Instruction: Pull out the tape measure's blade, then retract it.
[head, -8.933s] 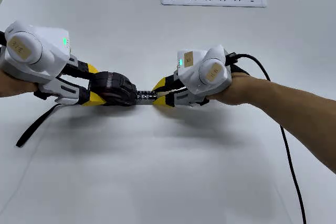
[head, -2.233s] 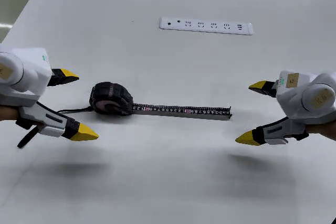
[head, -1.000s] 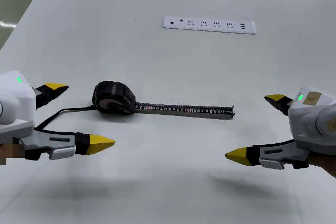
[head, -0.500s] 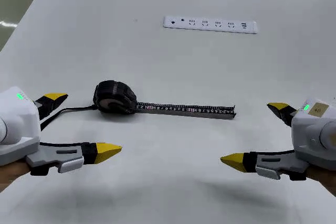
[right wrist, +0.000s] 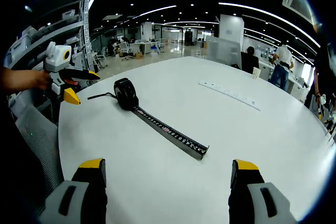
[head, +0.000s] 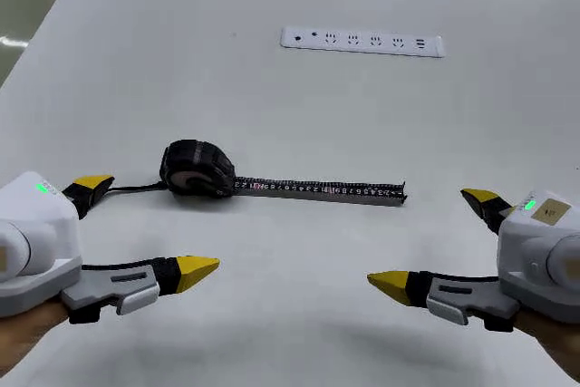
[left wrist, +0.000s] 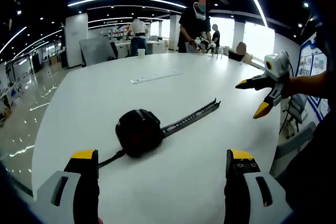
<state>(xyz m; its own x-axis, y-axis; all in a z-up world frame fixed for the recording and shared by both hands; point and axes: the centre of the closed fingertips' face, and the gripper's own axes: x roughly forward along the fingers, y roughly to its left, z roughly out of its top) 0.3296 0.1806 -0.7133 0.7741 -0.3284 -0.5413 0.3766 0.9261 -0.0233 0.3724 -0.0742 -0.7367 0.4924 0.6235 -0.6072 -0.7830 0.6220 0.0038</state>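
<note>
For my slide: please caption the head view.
Left tool and right tool, open, flank tape measure, blade extended.

We look down on the tape measure point(head: 197, 169) from overhead; both gripper views face it low from opposite ends, seemingly equally near.

tape blade point(head: 319, 189) numerals blurred, nothing legible

tape measure point(head: 195, 169): black round case, rested on white worktop point(head: 290, 296) | blade point(head: 317, 189): extended flat rightward, untouched | wrist strap point(head: 136, 187): trailed left
</note>
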